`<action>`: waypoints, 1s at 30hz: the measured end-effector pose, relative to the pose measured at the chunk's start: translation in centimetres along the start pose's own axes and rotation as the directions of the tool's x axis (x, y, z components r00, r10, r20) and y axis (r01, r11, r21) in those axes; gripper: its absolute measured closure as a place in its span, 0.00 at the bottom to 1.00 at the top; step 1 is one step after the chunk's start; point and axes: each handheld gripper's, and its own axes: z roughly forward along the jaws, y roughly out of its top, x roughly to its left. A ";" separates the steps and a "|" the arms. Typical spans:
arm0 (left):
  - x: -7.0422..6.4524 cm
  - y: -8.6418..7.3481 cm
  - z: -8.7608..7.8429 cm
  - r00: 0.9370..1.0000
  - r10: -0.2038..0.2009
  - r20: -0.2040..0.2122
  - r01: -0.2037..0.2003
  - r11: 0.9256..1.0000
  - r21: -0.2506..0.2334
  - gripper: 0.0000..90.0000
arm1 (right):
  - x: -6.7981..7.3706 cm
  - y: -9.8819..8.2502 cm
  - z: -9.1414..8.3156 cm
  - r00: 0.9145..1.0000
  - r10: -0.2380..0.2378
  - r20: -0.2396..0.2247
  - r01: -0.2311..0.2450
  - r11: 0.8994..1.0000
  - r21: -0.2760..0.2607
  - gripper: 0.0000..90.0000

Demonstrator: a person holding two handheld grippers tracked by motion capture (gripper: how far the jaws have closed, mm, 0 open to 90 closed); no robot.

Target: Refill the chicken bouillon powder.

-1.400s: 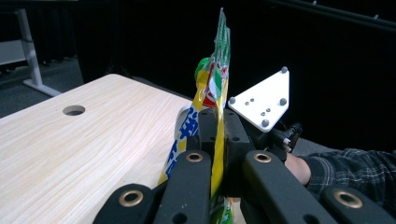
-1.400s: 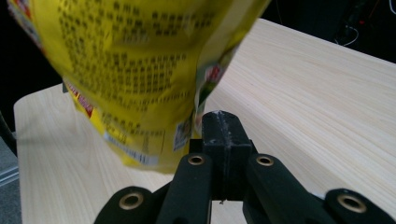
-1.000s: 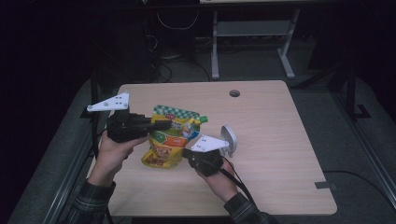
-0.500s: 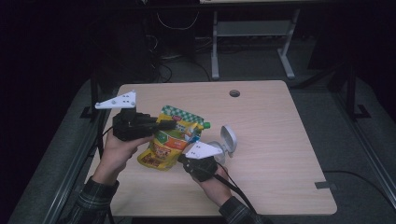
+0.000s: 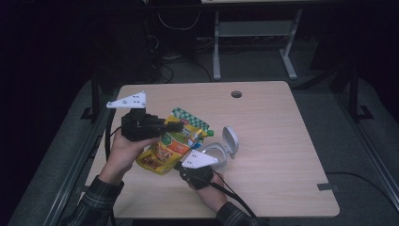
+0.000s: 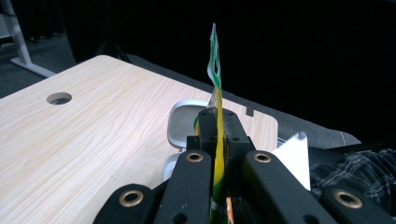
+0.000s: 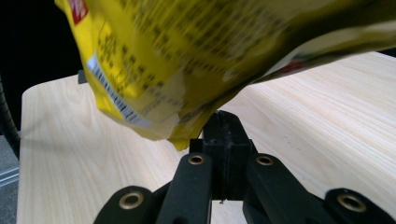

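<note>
Findings at the table. The left gripper had its jaws closed flat on the upper part of a yellow pouch, the foil pinched edge-on between them. The pouch hung off the tabletop and slanted down from those jaws toward the right gripper. The right gripper's jaws stood fully shut with nothing between them. The pouch's lower corner sat just above their tips, and I could not tell whether it touched them. An open white container, lid tipped back, lay just beyond the right gripper and close beside the pouch's lower edge.

Risks, in my judgement:
- The whole pouch hung from one narrow pinch on slick foil. Any tilt or jerk could let it slide out or twist in the jaws.
- Shut as it was, the right gripper could only prop or nudge, not catch. A push from below could buckle the pouch and lever it against the left jaws.
- A swinging or dropped pouch would likely strike the container and knock it along the table.

Pose: the left hand was raised, gripper roughly level and aimed across toward the container. The right hand was low near the table, its gripper angled under the pouch.
</note>
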 end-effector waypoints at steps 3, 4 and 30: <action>0.1 0.0 0.2 1.000 -0.006 -0.001 0.006 1.000 0.000 1.00 | 0.3 -0.3 0.2 1.000 -0.011 -0.002 0.011 1.000 -0.011 1.00; 0.1 0.0 0.2 1.000 -0.006 -0.001 0.006 1.000 0.000 1.00 | 0.3 -0.3 0.2 1.000 -0.011 -0.002 0.011 1.000 -0.011 1.00; 0.9 0.1 3.6 0.998 -0.032 -0.056 0.038 0.993 0.112 1.00 | 2.0 -0.6 1.1 0.993 -0.046 -0.105 0.044 0.999 -0.027 1.00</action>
